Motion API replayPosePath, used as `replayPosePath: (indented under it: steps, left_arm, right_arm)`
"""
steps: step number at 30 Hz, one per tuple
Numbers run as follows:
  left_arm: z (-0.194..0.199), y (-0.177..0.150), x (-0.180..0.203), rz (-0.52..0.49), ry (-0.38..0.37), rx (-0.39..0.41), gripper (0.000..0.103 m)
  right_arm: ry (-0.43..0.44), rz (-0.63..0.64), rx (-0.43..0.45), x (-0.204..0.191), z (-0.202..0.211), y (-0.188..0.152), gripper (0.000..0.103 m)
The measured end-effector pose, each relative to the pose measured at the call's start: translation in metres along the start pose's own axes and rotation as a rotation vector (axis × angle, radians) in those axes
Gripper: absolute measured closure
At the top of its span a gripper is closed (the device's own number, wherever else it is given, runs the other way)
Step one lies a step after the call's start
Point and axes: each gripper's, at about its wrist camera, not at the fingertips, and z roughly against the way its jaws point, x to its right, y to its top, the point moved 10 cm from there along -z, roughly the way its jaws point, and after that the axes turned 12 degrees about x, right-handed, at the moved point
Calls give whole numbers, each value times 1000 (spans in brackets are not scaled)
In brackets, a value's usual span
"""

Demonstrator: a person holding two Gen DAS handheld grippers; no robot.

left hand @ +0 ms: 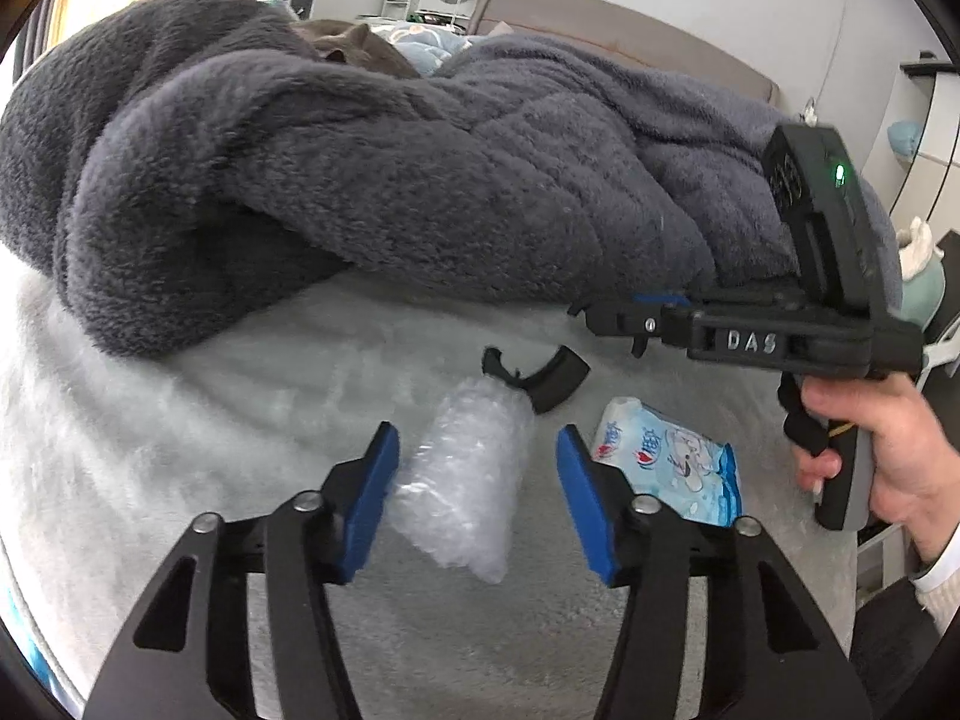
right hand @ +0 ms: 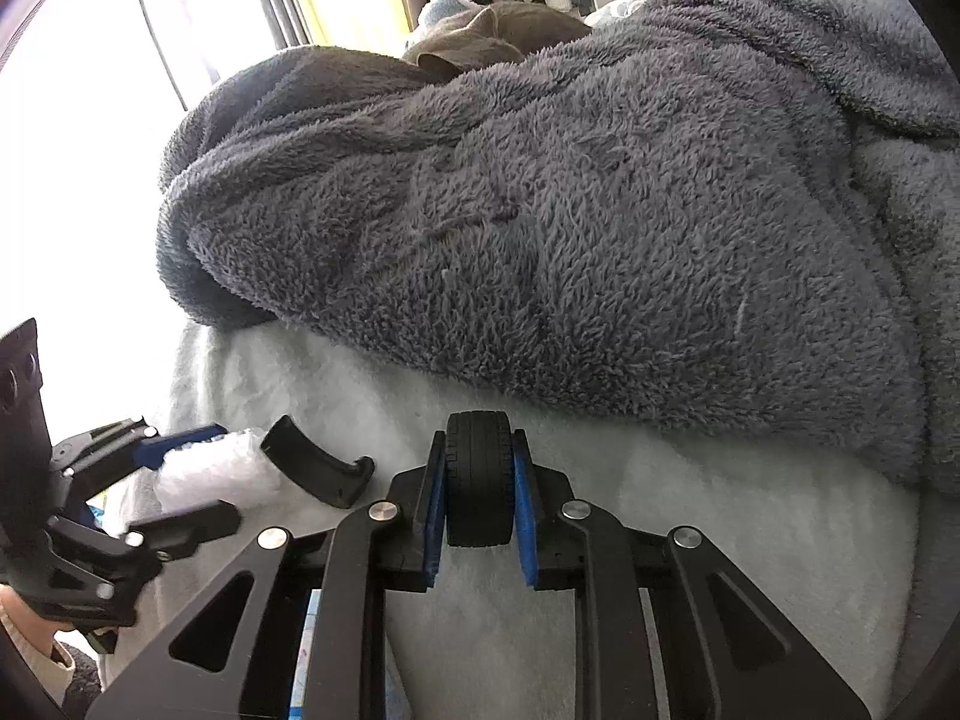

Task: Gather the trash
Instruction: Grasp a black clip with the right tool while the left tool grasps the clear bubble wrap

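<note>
On the pale fleece of the bed, nearest your lenses, both tools are at work: your right gripper (right hand: 480, 498) has its blue pads pressed against the flanks of a small black toy wheel (right hand: 480, 477), pinching it upright just above the cover, while your left gripper (left hand: 477, 486) stands with its fingers spread around a roll of bubble wrap (left hand: 465, 480). The left pad looks to brush the wrap; the right pad is clear of it, so that piece is bracketed, not yet gripped. Just beside the left gripper's right finger lies a blue-and-white tissue packet (left hand: 672, 468), untouched. A little farther on, a curved black plastic fragment (left hand: 540, 378) rests against the far end of the wrap. Beyond it all, a heaped grey plush blanket (left hand: 360, 180) fills the bed. No bin or bag shows in either view. By this reading the collecting is early: one piece in hand, one about to be taken, two still lying loose.
</note>
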Motion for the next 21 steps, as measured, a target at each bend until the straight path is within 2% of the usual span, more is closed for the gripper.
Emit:
replayPosePath:
  steps: [4,7,15,21]
  left_arm:
    - [-2,-2,4,-9,30,-16,52]
    - [-1,-5,6,-14,45,-28,60]
    - [16,-7,9,-11,90,-25,62]
    - [35,-13,5,-2,145,-28,62]
  right_arm:
    - [21,-28,-4,0,6,2,83]
    - [17,-23,-4,-2,12,5,83]
    - [23,-52,22,-15,25,14,83]
    - [13,-51,25,-27,41,8,83]
